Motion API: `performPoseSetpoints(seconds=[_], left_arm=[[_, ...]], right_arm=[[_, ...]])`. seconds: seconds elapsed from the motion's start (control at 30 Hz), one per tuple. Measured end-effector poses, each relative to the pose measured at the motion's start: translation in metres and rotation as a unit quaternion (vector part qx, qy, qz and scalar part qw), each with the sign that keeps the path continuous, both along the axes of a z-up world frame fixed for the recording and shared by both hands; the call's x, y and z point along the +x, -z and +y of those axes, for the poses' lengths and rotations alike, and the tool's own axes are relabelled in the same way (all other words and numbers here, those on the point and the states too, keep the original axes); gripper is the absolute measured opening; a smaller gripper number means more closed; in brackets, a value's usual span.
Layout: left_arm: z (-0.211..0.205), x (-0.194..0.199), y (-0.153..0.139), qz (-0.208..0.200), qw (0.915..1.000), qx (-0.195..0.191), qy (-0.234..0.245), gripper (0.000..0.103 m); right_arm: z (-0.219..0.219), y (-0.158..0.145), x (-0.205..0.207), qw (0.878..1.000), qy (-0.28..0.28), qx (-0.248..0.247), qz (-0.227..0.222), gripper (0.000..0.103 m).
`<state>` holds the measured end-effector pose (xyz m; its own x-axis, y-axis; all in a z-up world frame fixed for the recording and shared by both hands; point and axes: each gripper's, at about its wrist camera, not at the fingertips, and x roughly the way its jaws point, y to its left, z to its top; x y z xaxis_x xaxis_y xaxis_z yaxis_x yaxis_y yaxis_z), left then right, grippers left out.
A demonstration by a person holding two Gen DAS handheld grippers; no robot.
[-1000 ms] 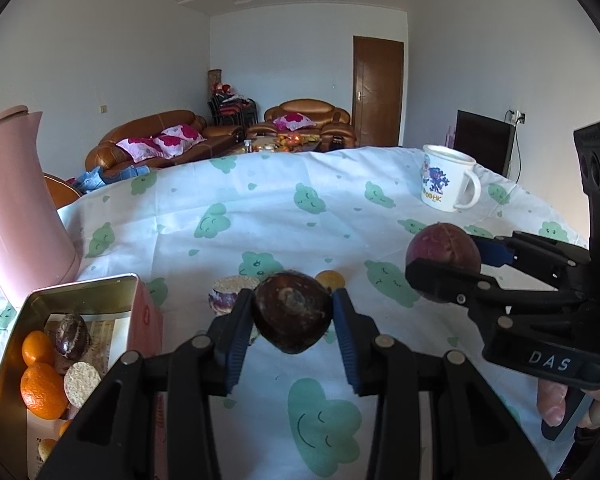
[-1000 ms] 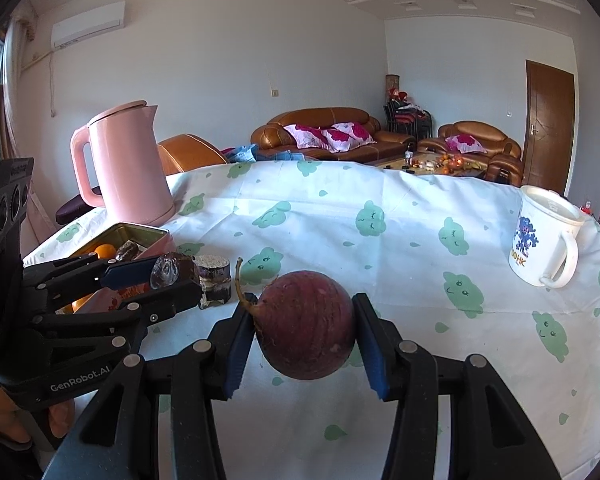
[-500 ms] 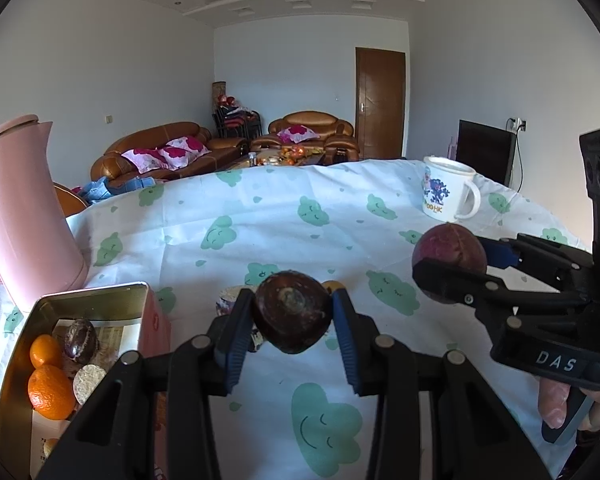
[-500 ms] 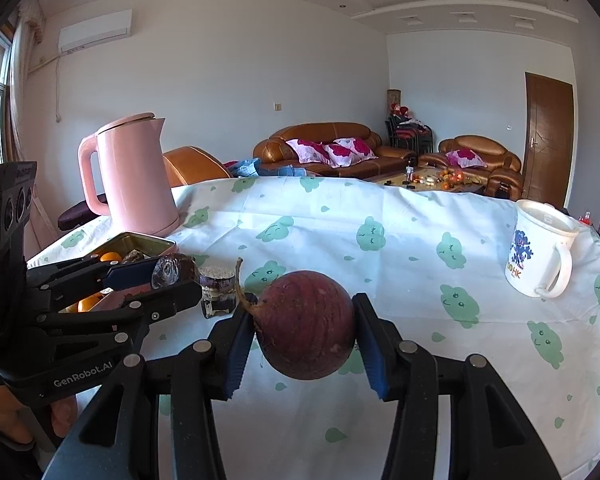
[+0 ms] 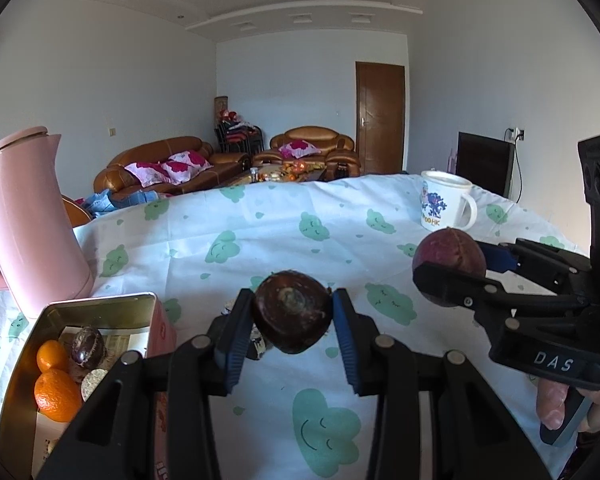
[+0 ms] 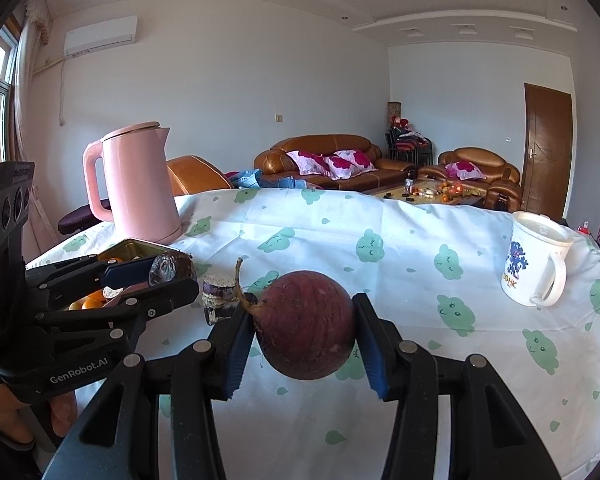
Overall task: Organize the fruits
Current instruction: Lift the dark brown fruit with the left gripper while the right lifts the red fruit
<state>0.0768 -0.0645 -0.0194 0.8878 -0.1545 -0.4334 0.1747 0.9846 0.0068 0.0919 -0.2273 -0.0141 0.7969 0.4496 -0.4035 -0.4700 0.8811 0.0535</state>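
My left gripper [image 5: 293, 320] is shut on a dark brown round fruit [image 5: 293, 317], held above the clouded tablecloth. My right gripper [image 6: 305, 326] is shut on a larger reddish-purple round fruit [image 6: 306, 323] with a short stem. In the left wrist view the right gripper [image 5: 456, 264] hangs to the right with its fruit [image 5: 450, 255]. In the right wrist view the left gripper [image 6: 168, 276] sits at the left with its fruit [image 6: 171, 268]. An open metal tin [image 5: 96, 304] at the lower left holds oranges [image 5: 56, 394] and a dark fruit [image 5: 87, 347].
A pink kettle [image 6: 138, 184] stands behind the tin. A white printed mug [image 6: 534, 258] sits at the right of the table. A small stacked snack [image 6: 220, 294] lies on the cloth between the grippers. A hand's fingers [image 5: 552, 404] hold the right gripper's handle.
Both grippers have tilted upward a little, so the table sits lower in the views and more of the room shows. Each still grips its fruit.
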Motion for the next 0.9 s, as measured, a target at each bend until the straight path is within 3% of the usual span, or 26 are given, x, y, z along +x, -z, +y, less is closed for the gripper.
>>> performPoseSetpoints(seconds=[0.9], left_arm=[[-0.003, -0.021, -0.009, -0.059, 0.9981, 0.013, -0.016, 0.041]], right_arm=[[-0.005, -0.006, -0.017, 0.999, 0.008, 0.008, -0.046, 0.050]])
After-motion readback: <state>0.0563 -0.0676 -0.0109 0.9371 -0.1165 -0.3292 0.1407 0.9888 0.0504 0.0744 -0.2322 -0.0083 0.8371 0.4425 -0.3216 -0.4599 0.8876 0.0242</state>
